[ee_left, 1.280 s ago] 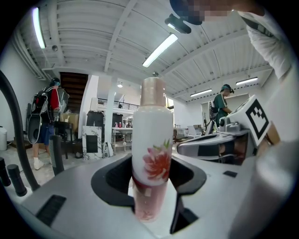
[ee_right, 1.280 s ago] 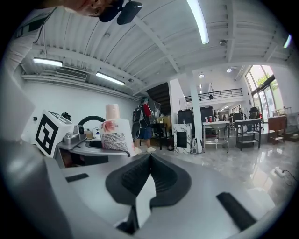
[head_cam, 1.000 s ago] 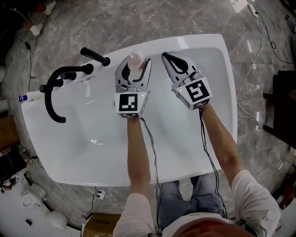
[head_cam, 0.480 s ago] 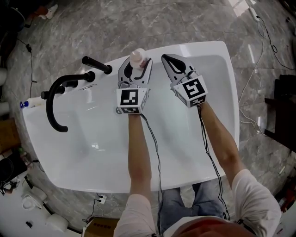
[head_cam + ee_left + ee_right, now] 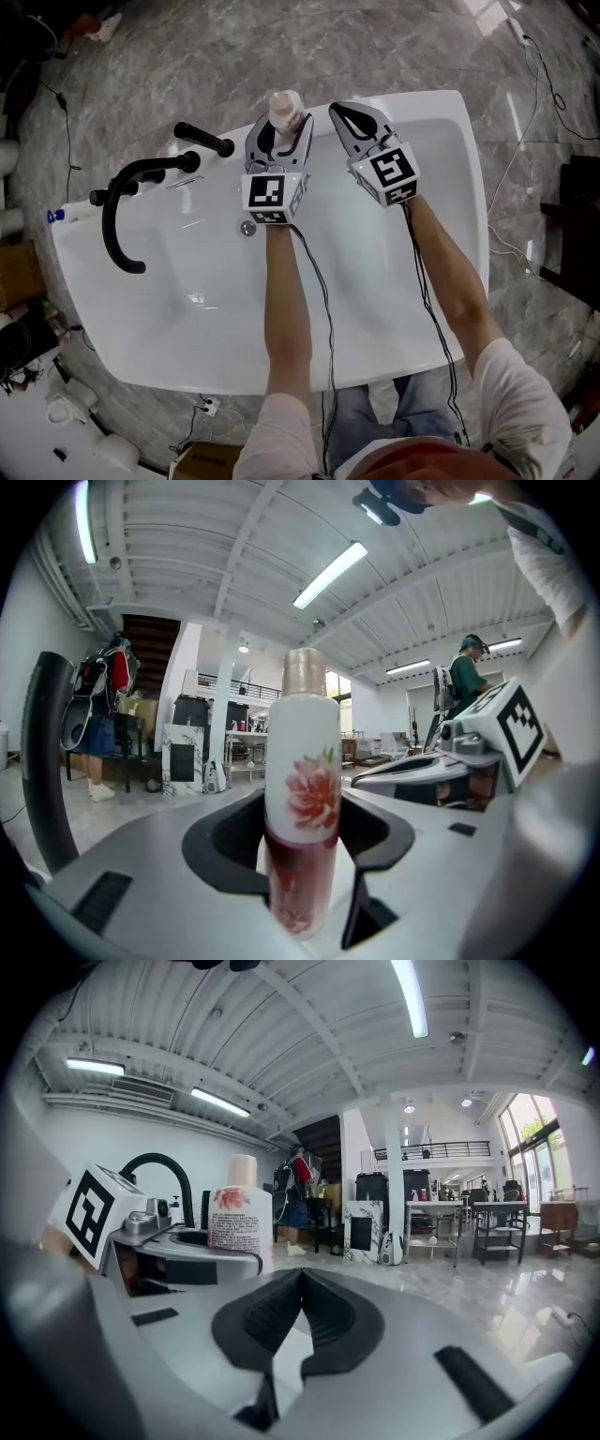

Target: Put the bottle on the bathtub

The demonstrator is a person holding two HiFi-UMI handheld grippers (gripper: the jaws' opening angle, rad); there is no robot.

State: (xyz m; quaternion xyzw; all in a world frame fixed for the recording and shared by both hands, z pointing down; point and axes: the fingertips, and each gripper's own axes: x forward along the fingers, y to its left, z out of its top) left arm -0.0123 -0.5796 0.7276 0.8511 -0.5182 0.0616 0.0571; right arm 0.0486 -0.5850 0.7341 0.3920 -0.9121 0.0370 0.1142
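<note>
You have one black faucet point(image 5: 117, 211) at the frame's left, with one black handle point(image 5: 204, 141) beside it on the rim of the single white bathtub point(image 5: 441, 187). There is one bottle point(image 5: 285, 103) and there are two grippers.

Your left gripper point(image 5: 281, 131), at upper centre, has its jaws held fairly wide and pressed on the bottle's lower body. The bottle stands upright, long axis vertical, cap up, with its flower print facing the gripper camera. It sits at the tub's far rim; whether it rests there I cannot tell.

Your right gripper point(image 5: 339, 112), just to the right, has its jaws together and empty.

Since a second ago, both grippers have moved from over the basin toward that far rim.
</note>
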